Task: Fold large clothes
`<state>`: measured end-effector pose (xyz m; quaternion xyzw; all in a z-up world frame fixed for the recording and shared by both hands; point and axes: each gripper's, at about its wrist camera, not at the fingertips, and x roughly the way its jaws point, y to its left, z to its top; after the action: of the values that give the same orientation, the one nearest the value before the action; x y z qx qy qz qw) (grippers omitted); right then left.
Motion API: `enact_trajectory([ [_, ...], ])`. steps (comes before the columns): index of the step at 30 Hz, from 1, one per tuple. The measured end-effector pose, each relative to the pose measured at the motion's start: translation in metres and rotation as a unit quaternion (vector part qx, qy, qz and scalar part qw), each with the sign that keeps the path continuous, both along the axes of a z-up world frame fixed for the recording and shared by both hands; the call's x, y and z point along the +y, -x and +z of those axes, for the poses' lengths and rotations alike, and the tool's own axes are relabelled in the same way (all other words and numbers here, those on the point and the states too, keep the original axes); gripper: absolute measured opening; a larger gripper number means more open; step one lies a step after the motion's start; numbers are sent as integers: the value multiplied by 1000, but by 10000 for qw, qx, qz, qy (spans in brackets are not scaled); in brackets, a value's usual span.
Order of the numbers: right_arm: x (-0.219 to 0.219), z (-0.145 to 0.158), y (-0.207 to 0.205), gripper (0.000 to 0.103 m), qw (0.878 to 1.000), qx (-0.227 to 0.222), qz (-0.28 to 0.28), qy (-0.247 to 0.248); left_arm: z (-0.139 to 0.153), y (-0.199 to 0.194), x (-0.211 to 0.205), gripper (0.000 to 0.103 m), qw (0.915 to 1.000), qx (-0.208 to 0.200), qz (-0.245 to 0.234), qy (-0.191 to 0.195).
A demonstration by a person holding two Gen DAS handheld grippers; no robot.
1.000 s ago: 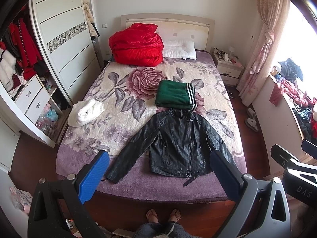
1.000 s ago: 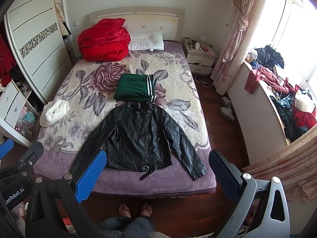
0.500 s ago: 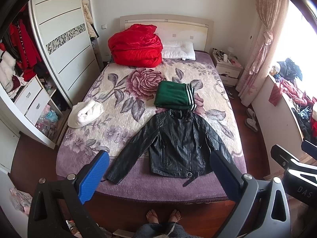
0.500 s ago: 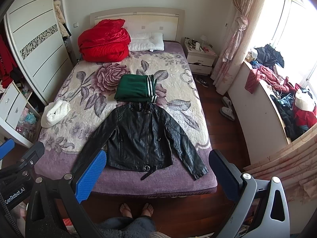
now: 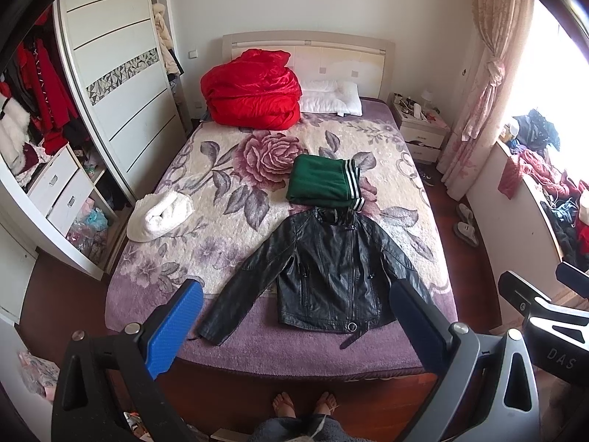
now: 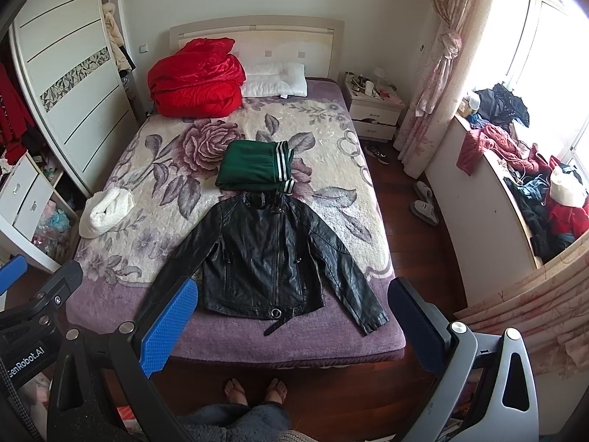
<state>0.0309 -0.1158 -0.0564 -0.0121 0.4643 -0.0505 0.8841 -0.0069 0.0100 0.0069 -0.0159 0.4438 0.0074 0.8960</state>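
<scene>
A black leather jacket (image 5: 331,272) lies flat, front up and zipped, at the bed's near edge, sleeves spread outward, collar touching a folded green garment (image 5: 322,182) beyond.

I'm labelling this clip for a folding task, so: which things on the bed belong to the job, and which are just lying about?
Job:
- black leather jacket, spread flat, sleeves out
- folded green garment, at the jacket's collar
- left tool and right tool, both open and empty

Lying about:
- red quilt
- white pillow
- rolled white fleece
</scene>
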Motion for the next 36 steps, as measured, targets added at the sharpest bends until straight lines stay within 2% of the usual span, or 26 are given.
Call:
enact_trajectory([
  [15,3,-2,-2,103,10000,11,-78,-26,-4,-10,7,103,9999,-6,-104,12],
  [19,9,-13,-15,103,9997,145,-189,-69,-16,-21,15,103,9999,50,-148,34],
  [22,13,-32,-31,103,9993,222,-277,-135,-37,-42,17,103,9998,12,-173,-118],
  [26,0,-86,-70,103,9963,556,-557,-357,-82,-76,11,103,9989,116,-88,-448],
  [30,-36,-153,-111,103,9898,914,-926,-584,-149,-116,0,103,9964,595,-55,-602],
  [36,-145,-284,-175,103,9699,1591,-1698,-719,-249,-167,-24,103,9885,1322,181,-710],
])
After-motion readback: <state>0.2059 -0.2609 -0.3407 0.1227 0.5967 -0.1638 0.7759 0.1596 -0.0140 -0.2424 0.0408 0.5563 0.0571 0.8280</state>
